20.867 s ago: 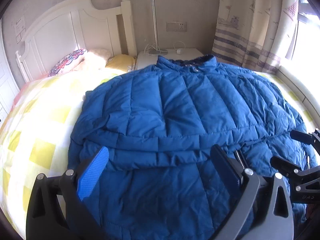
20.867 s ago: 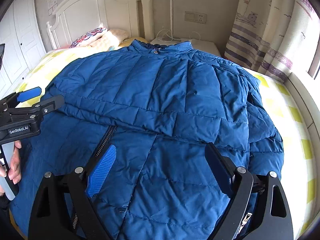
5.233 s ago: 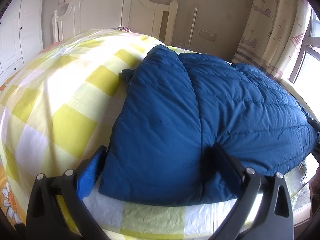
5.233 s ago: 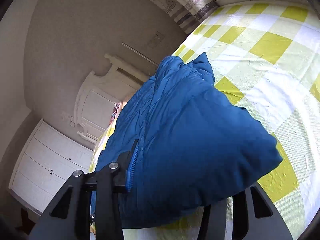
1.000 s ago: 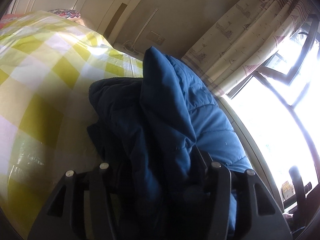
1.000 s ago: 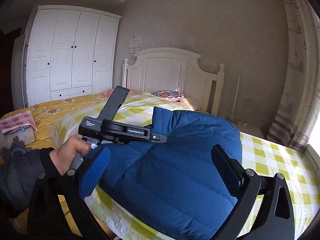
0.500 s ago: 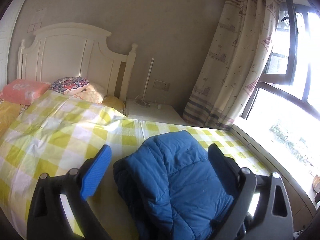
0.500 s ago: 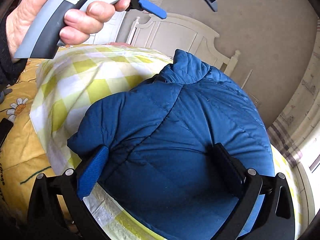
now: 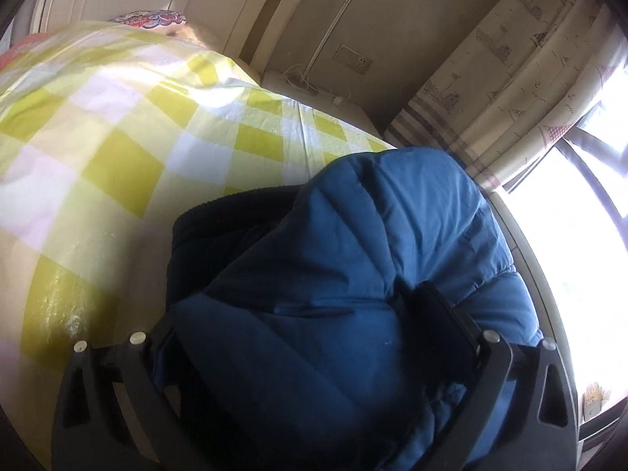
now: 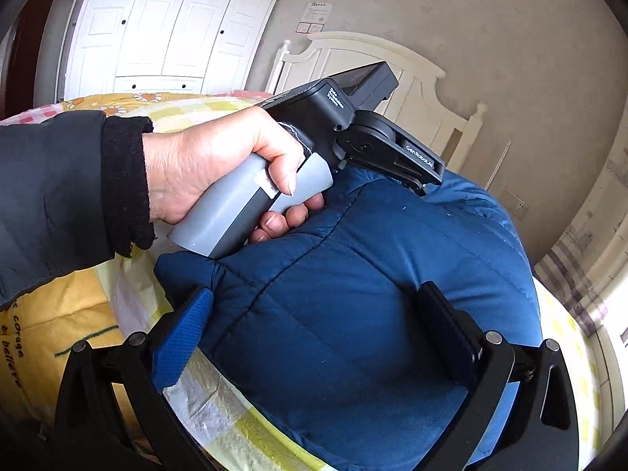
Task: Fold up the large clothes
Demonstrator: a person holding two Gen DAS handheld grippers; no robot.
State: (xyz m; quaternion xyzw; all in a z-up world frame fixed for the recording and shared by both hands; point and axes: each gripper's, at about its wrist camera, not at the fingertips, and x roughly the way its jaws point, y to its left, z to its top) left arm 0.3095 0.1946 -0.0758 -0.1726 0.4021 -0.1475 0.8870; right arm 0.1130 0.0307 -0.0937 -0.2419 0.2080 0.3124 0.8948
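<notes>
The blue puffer jacket (image 9: 373, 235) lies folded into a thick bundle on the yellow checked bed sheet (image 9: 117, 157). My left gripper (image 9: 298, 306) is low over the bundle's near end, its jaws opening wide, with the padded cloth bulging up between them. In the right wrist view a hand (image 10: 208, 165) holds that gripper's black body (image 10: 345, 114) down against the jacket (image 10: 373, 255). My right gripper (image 10: 316, 290) straddles the bundle's other end with wide jaws. Its blue pad (image 10: 184, 333) sits at the jacket's edge, and the cloth fills the gap.
A white headboard (image 9: 235, 11) and a patterned pillow (image 9: 149, 19) stand at the far end of the bed. A nightstand (image 9: 314, 90), a curtain (image 9: 510, 78) and a bright window lie to the right. A white wardrobe (image 10: 165, 27) and a yellow daisy blanket (image 10: 59, 314) are on the left.
The left gripper let go of the jacket, rose with wide jaws, then came back down onto the bundle. The right gripper sank onto the jacket and has since held still.
</notes>
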